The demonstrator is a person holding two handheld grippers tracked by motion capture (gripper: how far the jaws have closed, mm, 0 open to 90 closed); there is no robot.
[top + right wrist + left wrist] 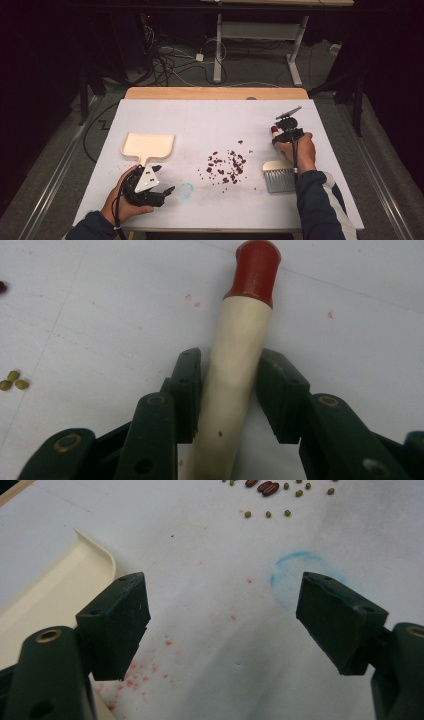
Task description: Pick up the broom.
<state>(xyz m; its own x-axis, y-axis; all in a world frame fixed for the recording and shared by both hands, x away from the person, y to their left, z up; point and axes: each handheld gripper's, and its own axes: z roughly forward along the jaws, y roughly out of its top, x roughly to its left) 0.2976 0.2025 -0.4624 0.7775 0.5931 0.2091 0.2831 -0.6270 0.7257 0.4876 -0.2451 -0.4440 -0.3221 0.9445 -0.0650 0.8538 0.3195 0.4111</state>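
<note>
Cream wood with a red tip, the brush handle [235, 370] sits between our right claw [230, 390], whose pads clamp on its sides; the brush [280, 176] lies on the white worktop [210, 120] right of the scattered beans [226, 165]. Our left claw [222, 625] stands apart beside the dustpan [148, 146]. We should grip squarely and lift level before sweeping.
</note>
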